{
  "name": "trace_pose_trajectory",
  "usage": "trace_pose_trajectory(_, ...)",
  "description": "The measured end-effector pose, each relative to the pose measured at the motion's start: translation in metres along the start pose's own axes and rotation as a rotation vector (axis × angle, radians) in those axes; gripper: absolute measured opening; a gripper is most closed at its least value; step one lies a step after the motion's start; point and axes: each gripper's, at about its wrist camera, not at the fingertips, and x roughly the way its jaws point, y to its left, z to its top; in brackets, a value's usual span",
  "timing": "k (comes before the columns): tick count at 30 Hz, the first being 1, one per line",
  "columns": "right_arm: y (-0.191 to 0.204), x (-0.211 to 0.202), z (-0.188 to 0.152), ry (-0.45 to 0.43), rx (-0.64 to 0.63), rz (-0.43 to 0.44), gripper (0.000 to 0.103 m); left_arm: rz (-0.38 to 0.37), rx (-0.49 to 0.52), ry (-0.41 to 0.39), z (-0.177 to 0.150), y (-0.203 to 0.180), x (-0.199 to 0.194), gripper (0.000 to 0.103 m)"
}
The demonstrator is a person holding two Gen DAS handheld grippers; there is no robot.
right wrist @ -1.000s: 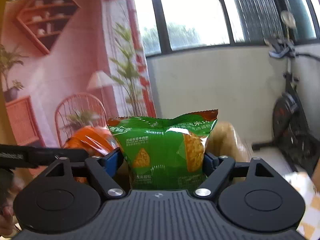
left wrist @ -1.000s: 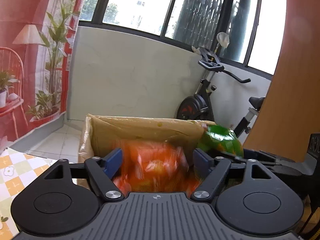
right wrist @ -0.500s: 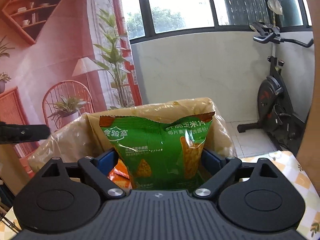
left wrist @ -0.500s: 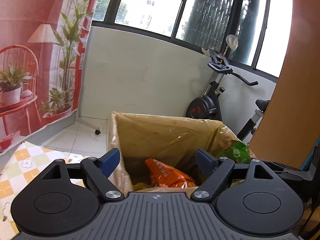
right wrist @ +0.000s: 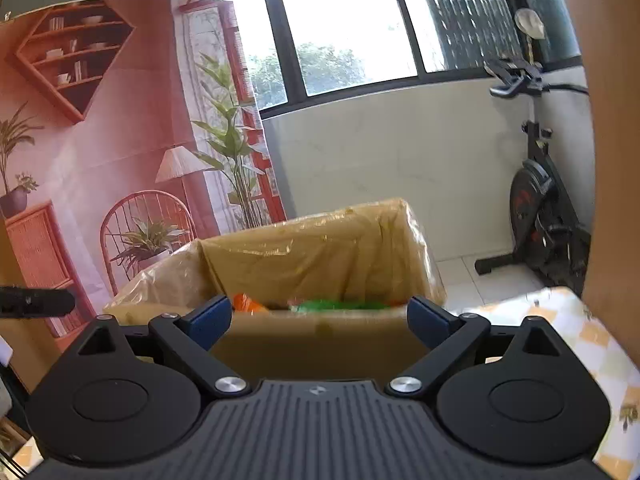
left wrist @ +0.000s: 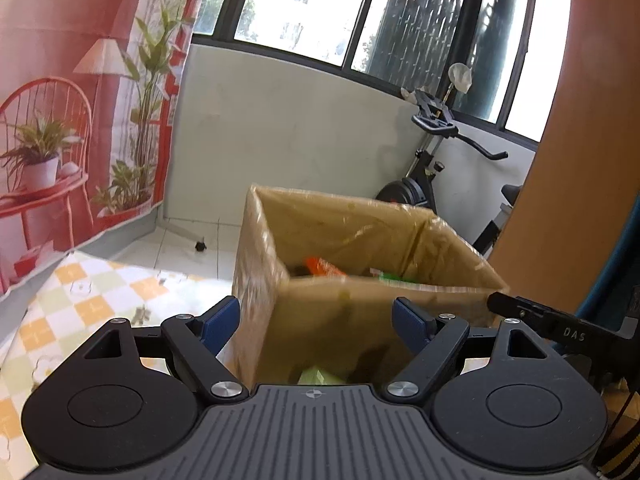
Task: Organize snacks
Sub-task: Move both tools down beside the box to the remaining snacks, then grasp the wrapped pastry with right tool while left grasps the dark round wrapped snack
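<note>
A cardboard box (left wrist: 332,320) wrapped in clear film stands on the table in front of both grippers; it also shows in the right wrist view (right wrist: 320,248). Inside it lie an orange snack bag (left wrist: 322,266) and a green snack bag (left wrist: 390,277); the right wrist view shows the orange bag (right wrist: 248,302) and the green bag (right wrist: 340,305) just over the near rim. My left gripper (left wrist: 316,322) is open and empty, just short of the box's near wall. My right gripper (right wrist: 320,318) is open and empty at the near rim. A yellow-green packet (left wrist: 320,376) lies low beside the box.
A checked yellow-and-white tablecloth (left wrist: 80,304) covers the table, also seen in the right wrist view (right wrist: 580,332). An exercise bike (right wrist: 548,216) stands by the wall. A wooden panel (left wrist: 592,160) rises at the right. A printed backdrop (right wrist: 100,140) hangs at the left.
My left gripper let the orange bag fall into the box, then my right gripper let go of the green bag into it. Both grippers have drawn back from the box.
</note>
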Motion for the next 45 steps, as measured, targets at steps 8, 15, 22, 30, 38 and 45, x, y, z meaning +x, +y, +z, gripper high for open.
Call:
trace_pose_trajectory(8, -0.004, -0.030, -0.037, 0.007, 0.039, -0.012, 0.097, 0.025, -0.060, 0.042, -0.040, 0.016, -0.011, 0.085)
trace_pose_trajectory(15, 0.002, -0.040, -0.074, 0.070, 0.037, -0.011, 0.096, 0.062, -0.105, 0.115, -0.077, 0.028, -0.011, 0.085)
trace_pose_trajectory(22, 0.013, -0.041, -0.107, 0.160, 0.036, -0.014, 0.096, 0.110, -0.140, 0.165, -0.103, 0.041, -0.013, 0.085)
trace_pose_trajectory(30, 0.036, -0.028, -0.135, 0.280, -0.005, 0.018, 0.095, 0.134, -0.180, 0.207, -0.124, 0.049, -0.016, 0.085)
trace_pose_trajectory(38, 0.060, -0.012, -0.154, 0.383, -0.097, 0.022, 0.095, 0.137, -0.198, 0.242, -0.143, 0.048, -0.009, 0.085)
trace_pose_trajectory(45, 0.067, 0.000, -0.169, 0.448, -0.133, -0.004, 0.095, 0.141, -0.204, 0.267, -0.151, 0.048, -0.005, 0.085)
